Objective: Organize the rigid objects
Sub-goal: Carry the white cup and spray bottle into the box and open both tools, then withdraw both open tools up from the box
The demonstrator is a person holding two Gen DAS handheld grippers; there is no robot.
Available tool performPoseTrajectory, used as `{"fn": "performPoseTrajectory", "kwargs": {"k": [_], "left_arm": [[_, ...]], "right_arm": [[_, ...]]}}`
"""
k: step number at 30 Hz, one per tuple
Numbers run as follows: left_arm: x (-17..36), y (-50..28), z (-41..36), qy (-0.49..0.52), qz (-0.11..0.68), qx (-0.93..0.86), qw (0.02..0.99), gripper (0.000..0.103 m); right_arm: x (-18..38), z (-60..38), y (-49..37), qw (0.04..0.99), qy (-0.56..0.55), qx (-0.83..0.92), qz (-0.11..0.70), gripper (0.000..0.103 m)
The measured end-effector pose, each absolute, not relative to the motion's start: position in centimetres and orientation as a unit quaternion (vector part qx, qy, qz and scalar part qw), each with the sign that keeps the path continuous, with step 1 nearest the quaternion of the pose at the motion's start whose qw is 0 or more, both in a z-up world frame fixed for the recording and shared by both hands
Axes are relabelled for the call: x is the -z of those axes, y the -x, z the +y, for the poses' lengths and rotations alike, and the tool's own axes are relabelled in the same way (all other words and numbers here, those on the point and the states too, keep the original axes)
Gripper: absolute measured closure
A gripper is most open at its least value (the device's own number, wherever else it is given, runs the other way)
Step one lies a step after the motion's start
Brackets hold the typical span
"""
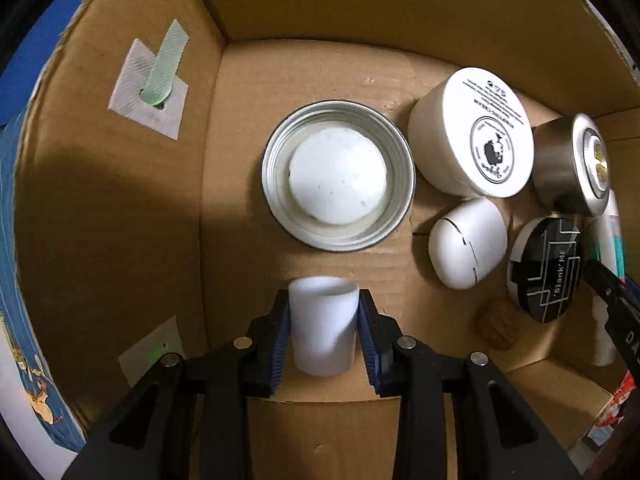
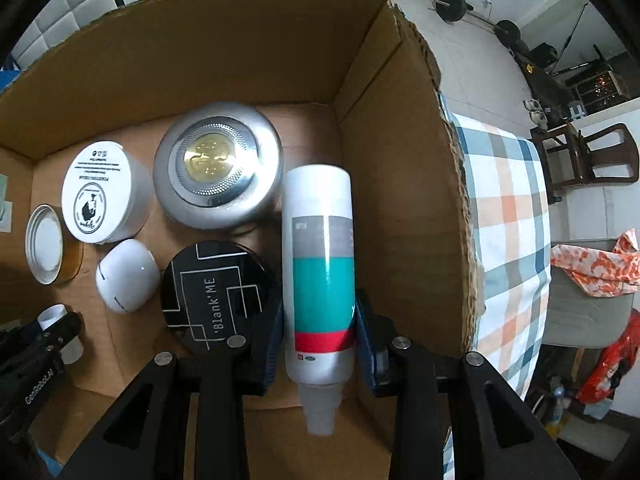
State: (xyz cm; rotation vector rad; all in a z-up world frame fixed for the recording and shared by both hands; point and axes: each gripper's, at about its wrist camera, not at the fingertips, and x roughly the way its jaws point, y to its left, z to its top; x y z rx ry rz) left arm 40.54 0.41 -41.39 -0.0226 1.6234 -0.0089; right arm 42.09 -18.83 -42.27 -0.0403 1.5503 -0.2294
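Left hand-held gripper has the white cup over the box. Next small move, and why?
Probably lower the white cup onto the bare box floor before the metal lid, then open: the left hand-held gripper clamps it, and that patch looks free.

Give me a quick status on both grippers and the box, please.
Left gripper shut on small white cup. Right gripper shut on teal-banded bottle, lying in cardboard box. Black Blank'ME compact beside bottle, close to its left finger.

Both my wrist cameras are looking down, close, into the cardboard box (image 1: 312, 60); both are sharing the white jar (image 1: 472, 136) (image 2: 104, 192), frame right and left respectively.
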Motion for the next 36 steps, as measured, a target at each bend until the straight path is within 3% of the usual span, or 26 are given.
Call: {"fn": "performPoseTrajectory", "kwargs": {"k": [7, 14, 21, 23, 25, 26, 29, 34, 36], "left_arm": [[41.3, -39.8, -0.2, 0.009, 0.735, 0.000, 0.678, 0.061], [38.9, -39.5, -0.1, 0.015, 0.725, 0.001, 0.688, 0.049], [34.9, -37.7, -1.1, 0.009, 0.696, 0.007, 0.718, 0.045], [33.8, -37.2, -1.2, 0.011, 0.688, 0.010, 0.726, 0.044], [32.7, -36.7, -1.4, 0.010, 0.677, 0.012, 0.735, 0.030], [32.1, -36.5, -1.5, 0.010, 0.672, 0.013, 0.740, 0.016], [30.4, -36.4, -1.6, 0.002, 0.654, 0.013, 0.756, 0.004], [28.7, -35.8, -1.4, -0.019, 0.641, 0.006, 0.767, 0.002], [28.7, -36.2, -0.6, -0.017, 0.640, 0.005, 0.768, 0.002]], "right_arm": [[42.3, -18.6, -42.4, 0.703, 0.016, 0.101, 0.703, 0.067], [40.8, -18.6, -41.9, 0.710, 0.007, 0.092, 0.698, 0.056], [39.5, -17.9, -40.4, 0.716, -0.004, 0.068, 0.695, 0.055], [39.2, -17.5, -40.0, 0.717, -0.006, 0.060, 0.695, 0.047], [39.0, -17.1, -39.5, 0.718, -0.007, 0.048, 0.694, 0.041], [38.8, -16.8, -39.3, 0.720, -0.008, 0.042, 0.693, 0.038], [38.4, -16.4, -38.6, 0.724, -0.017, 0.027, 0.689, 0.023], [38.1, -16.3, -37.9, 0.726, -0.030, 0.014, 0.687, 0.001], [37.7, -16.4, -37.6, 0.730, -0.030, 0.015, 0.683, 0.000]]}}
